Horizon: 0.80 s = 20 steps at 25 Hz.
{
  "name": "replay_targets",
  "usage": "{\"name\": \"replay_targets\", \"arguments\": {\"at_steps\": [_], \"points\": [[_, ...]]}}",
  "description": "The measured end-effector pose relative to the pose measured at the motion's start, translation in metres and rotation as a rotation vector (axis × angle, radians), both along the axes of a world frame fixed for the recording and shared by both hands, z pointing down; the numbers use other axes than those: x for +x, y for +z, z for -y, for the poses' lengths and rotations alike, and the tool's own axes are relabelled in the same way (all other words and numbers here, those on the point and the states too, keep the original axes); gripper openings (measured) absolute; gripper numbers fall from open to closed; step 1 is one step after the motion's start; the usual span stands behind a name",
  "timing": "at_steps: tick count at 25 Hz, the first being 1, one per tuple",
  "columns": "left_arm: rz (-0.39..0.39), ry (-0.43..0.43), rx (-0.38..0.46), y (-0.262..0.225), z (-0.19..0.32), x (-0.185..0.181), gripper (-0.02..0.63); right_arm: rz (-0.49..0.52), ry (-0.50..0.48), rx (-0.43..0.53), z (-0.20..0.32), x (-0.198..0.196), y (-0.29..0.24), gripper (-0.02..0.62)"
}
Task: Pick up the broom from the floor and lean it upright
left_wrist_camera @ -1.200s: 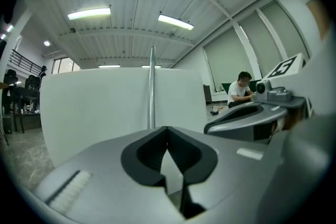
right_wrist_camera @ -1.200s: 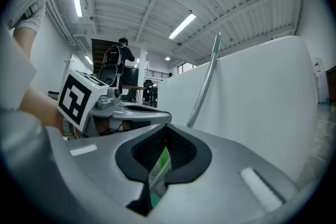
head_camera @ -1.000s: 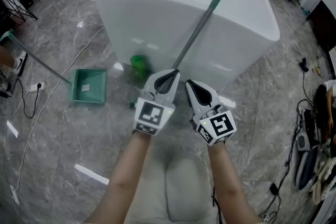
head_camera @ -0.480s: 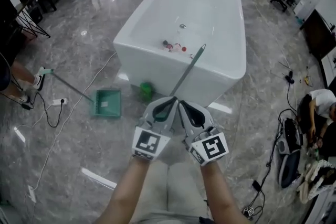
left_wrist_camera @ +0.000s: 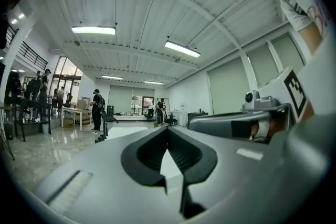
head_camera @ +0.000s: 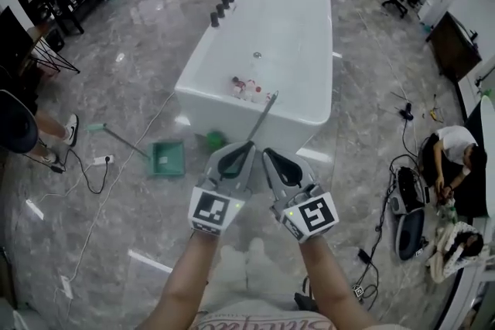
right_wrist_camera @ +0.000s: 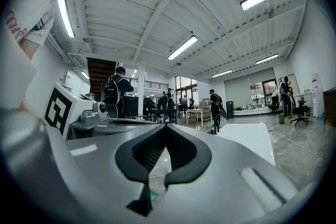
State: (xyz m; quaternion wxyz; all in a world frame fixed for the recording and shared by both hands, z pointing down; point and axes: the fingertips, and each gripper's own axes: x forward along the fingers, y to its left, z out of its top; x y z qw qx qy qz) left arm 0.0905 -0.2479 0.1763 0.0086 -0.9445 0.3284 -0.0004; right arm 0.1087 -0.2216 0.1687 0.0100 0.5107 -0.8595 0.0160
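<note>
Since a second ago our viewpoint has lifted and drawn back, so the white bathtub (head_camera: 286, 131), which then filled the top of the frame, now shows whole in the upper centre with its dark taps at the far end. Against its near wall leans the broom (head_camera: 264, 113): the grey handle slants up to the rim and the green head sits on the floor at lower left of it, so the task looks done. Left of that lies a green dustpan (head_camera: 167, 158). We judge the lean none too secure. The floor is polished stone and the rim smooth and rounded, so the head could skate outward or the handle slide along the edge, and the broom would drop flat again. Our bare forearms reach up from the bottom edge, side by side. The left gripper (head_camera: 247, 144) and right gripper (head_camera: 267, 154) point level toward the tub, marker cubes facing us. Both pairs of jaws are pinched together on nothing. The left tip only overlaps the handle's foot in the head view.
</note>
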Motion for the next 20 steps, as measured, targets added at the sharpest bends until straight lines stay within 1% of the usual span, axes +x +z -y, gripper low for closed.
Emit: {"name": "replay_targets", "arguments": {"at_steps": [3,6,10,15,20], "points": [[-0.001,0.002,0.011,-0.027,-0.004,0.0,0.0,-0.014,-0.001,0.007,-0.006,0.001,-0.022,0.0],[0.003,0.003,0.02,-0.043,-0.008,-0.004,0.0,-0.022,0.022,0.026,-0.007,0.002,-0.039,0.0],[0.004,-0.027,0.035,-0.059,-0.006,-0.011,0.0,-0.057,0.045,0.046,-0.007,0.007,-0.054,0.0],[0.012,-0.001,0.068,-0.073,-0.01,-0.009,0.0,-0.014,0.048,0.041,-0.013,0.012,-0.055,0.0],[0.0,0.026,0.082,-0.079,-0.017,-0.002,0.0,-0.015,0.048,0.05,-0.014,0.01,-0.06,0.0]]}}
